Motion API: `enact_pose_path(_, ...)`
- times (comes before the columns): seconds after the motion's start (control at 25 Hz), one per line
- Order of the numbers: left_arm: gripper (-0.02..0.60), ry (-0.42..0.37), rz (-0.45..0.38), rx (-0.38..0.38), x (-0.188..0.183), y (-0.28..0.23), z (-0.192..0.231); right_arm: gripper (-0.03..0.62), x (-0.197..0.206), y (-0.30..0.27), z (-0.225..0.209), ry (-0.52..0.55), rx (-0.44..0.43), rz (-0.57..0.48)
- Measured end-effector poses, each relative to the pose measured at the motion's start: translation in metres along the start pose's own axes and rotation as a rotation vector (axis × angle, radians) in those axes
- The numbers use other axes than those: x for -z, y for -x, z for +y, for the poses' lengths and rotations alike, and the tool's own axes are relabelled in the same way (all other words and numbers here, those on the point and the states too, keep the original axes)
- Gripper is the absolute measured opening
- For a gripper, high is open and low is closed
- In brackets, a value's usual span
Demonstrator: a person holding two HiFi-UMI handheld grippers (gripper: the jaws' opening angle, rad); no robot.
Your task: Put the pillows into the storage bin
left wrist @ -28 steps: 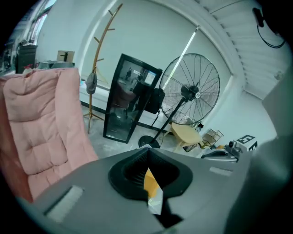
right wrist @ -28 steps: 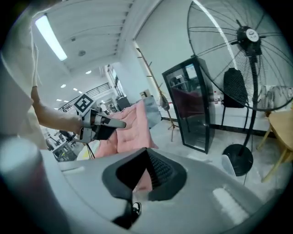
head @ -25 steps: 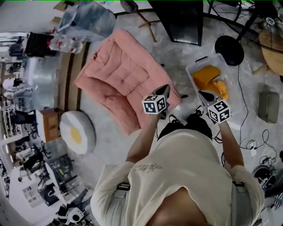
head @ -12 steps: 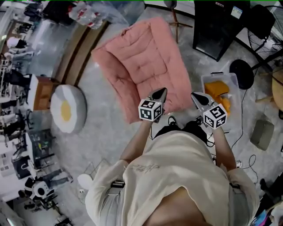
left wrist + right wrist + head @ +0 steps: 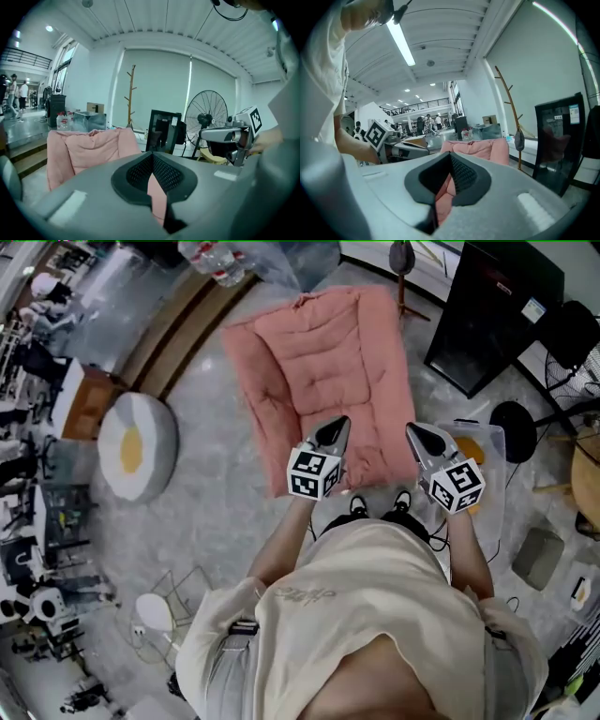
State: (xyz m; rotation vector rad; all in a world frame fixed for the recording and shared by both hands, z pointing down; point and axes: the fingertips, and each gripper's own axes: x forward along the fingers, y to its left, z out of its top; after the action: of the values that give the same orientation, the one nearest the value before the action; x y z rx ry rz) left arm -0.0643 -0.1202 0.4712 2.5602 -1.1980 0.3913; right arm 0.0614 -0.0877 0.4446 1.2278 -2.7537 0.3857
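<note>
While the person holds both tools side by side in front of the chest, the left gripper (image 5: 330,434) and the right gripper (image 5: 420,439) each have their jaws pressed together, with nothing between them. A large pink quilted fabric cushion (image 5: 328,362) lies flat on the grey floor (image 5: 216,521), its near edge just beyond both gripper tips; both gripper views show it past the closed jaws. A round white pillow with a yellow centre (image 5: 136,446) lies at the left, well apart from the cushion. A clear plastic storage bin (image 5: 497,474) stands on the floor at the right, just beside the right gripper, with an orange pillow (image 5: 474,448) inside. A black cabinet (image 5: 487,320) stands at the far right.
</note>
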Motion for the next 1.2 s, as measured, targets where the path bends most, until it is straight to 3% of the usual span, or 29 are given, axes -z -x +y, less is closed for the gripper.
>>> enact_pose_path(0.32, 0.017, -0.005, -0.12, -0.077, -0.052, 0.004, 0.011, 0.001, -0.054, -0.009, -0.004, 0.095, -0.063, -0.063)
enact_pose_path(0.72, 0.017, -0.076, -0.229, -0.163, -0.118, 0.015, 0.012, 0.001, -0.108, -0.004, -0.032, 0.158, -0.027, -0.156)
enact_pose_path(1.2, 0.017, -0.072, -0.265, -0.244, -0.124, 0.051, 0.016, 0.001, -0.129, 0.017, -0.03, 0.182, 0.001, -0.202)
